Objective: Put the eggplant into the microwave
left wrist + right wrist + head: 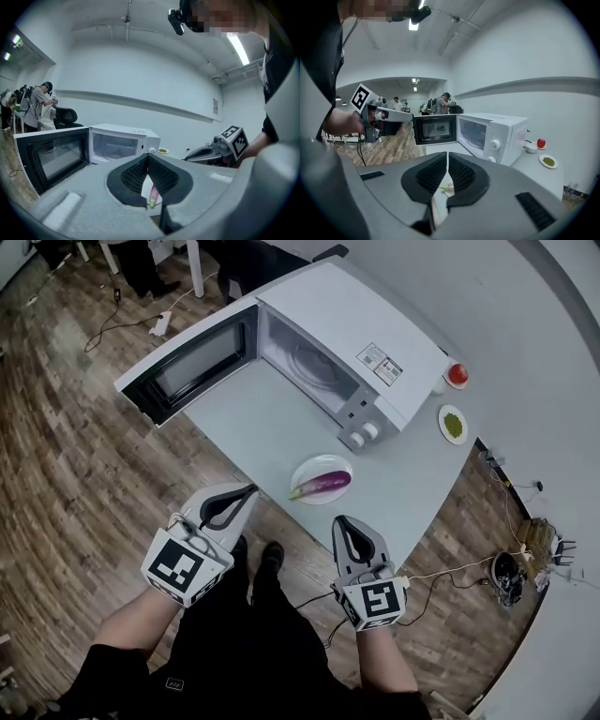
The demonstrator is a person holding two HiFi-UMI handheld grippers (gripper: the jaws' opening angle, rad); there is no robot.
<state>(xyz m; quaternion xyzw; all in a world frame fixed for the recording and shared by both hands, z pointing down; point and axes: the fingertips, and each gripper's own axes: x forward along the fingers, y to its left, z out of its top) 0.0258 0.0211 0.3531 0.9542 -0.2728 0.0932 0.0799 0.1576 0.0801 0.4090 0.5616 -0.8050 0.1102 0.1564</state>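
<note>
One eggplant (323,484) lies on one plate (335,461) by one microwave (347,324) (door open); left gripper (247,493), right gripper (346,522) both closed.

Microwave door (192,367) stands swung wide, cavity (305,357) unblocked — bare tabletop (248,413) runs from plate (305,468) to opening (door flanking one side).

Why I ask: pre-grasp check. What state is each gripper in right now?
Left gripper: closed, holding nothing.
Right gripper: closed, holding nothing.
</note>
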